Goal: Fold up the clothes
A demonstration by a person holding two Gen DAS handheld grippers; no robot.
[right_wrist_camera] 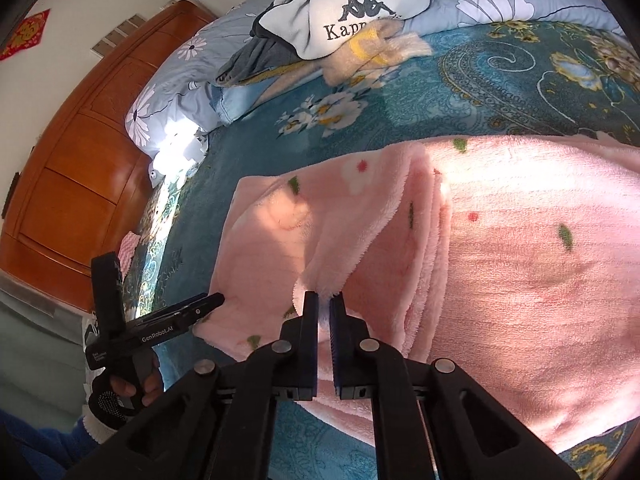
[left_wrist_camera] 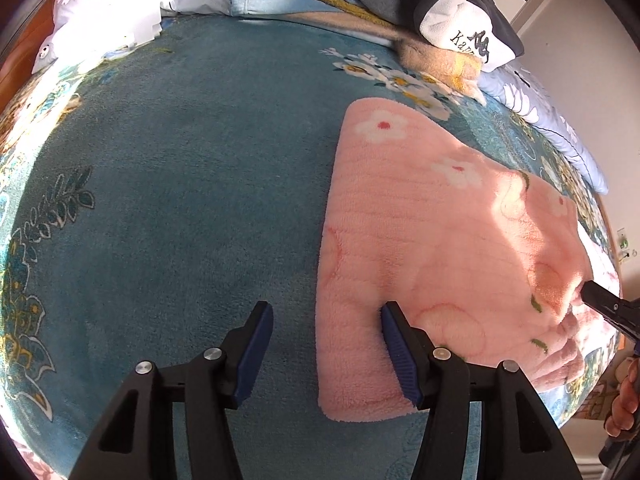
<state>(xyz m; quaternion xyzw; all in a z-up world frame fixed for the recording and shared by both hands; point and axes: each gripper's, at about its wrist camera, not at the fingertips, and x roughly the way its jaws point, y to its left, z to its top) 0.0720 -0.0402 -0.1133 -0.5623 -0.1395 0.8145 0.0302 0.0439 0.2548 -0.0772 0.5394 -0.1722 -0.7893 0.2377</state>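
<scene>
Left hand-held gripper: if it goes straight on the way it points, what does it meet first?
Probably the teal bed cover beside the pink blanket's left edge; its open fingers straddle that edge. Depth unclear.

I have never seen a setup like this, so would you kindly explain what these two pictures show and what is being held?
A person holds a two-fingered tool in each hand, and each tool carries a wide-angle camera looking along its fingers. One picture comes from the left tool, the other from the right tool. Both look down at a bed with a teal flowered blanket. On it lies a pink fleece garment, partly folded. A pile of other clothes sits farther back. The right tool is shut on a corner of the pink garment; the left tool is open, holding nothing.
</scene>
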